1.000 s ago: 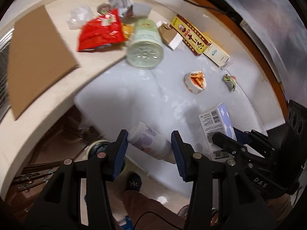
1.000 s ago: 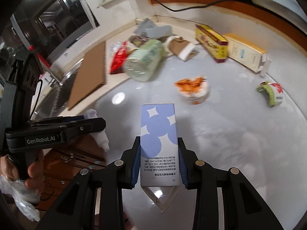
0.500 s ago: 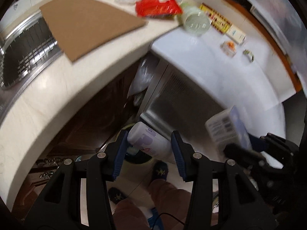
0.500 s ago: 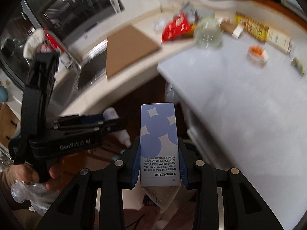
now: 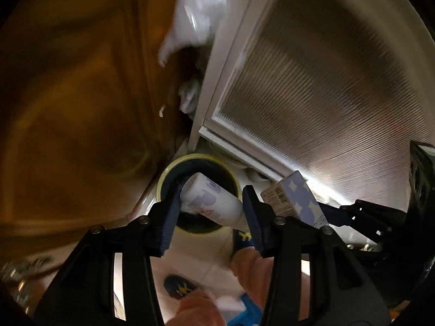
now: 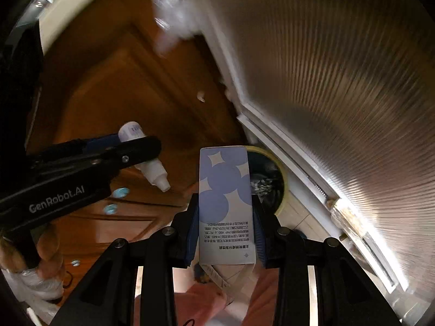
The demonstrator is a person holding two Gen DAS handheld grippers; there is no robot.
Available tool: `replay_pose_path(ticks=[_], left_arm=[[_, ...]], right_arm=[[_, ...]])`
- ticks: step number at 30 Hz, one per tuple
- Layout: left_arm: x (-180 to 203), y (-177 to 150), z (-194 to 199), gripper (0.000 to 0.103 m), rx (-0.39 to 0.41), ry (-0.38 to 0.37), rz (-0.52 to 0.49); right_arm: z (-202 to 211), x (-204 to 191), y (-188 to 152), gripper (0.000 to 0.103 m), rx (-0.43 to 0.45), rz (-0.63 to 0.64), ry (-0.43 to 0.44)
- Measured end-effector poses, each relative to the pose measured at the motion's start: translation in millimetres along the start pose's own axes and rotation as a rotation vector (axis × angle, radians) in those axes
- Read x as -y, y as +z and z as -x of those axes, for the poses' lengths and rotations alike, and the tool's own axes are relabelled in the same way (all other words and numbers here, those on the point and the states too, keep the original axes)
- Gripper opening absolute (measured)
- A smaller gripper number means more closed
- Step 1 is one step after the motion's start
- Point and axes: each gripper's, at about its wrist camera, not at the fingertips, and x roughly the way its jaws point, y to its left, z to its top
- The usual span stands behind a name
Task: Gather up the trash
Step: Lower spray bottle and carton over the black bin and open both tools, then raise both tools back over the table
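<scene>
The left gripper (image 5: 210,209) is clamped across the body of a small white plastic bottle (image 5: 212,203), which lies tilted between the blue pads, its base pointing away over the round trash bin (image 5: 163,179) on the floor below. The right gripper (image 6: 225,225) is clamped on the long sides of a white carton with blue circles (image 6: 225,190), held upright, also near the bin's pale rim. Beside the bin stand a brown wooden cabinet door (image 5: 76,103) and a ribbed metal panel (image 5: 326,87). The bottle looks light, stiff and smooth, so likely slippery; gripping mid-body suits it. The carton looks light, thin-walled and easily crushed, best held on its flat sides
</scene>
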Motion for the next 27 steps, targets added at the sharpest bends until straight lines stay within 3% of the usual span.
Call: replay_pose_path(ticks=[6, 13, 14, 16, 17, 22, 27], left_arm=[[0.3, 2.5, -70.5, 0.043, -0.019, 0.022, -0.072], [-6.6, 6.2, -117.3, 0.045, -0.043, 0.036, -0.115], [-7.2, 5.2, -119.9, 0.049, -0.048, 0.038, -0.119], [-8.3, 4.8, -123.7, 0.069, -0.044, 0.059, -0.128], [-9.1, 3.9, -124.0, 0.069, -0.039, 0.061, -0.131], [-11.8, -1.0, -115.2, 0.072, -0.026, 0.087, -0.136], [-8.5, -4.3, -83.3, 0.072, 0.004, 0.079, -0.104]], right_arm=[[-65.7, 7.8, -1.6, 0.035, -0.015, -0.012, -0.025], [-112.1, 6.9, -2.8, 0.039, -0.005, -0.026, -0.019], [-114.9, 7.9, -3.3, 0.044, -0.001, -0.028, -0.012], [-120.1, 6.5, -3.5, 0.058, 0.007, -0.023, -0.003], [-121.0, 4.8, -4.6, 0.062, 0.013, -0.018, 0.003], [-114.6, -9.7, -10.8, 0.062, 0.028, 0.015, -0.002], [-81.5, -17.0, -12.9, 0.062, 0.044, 0.020, 0.003]])
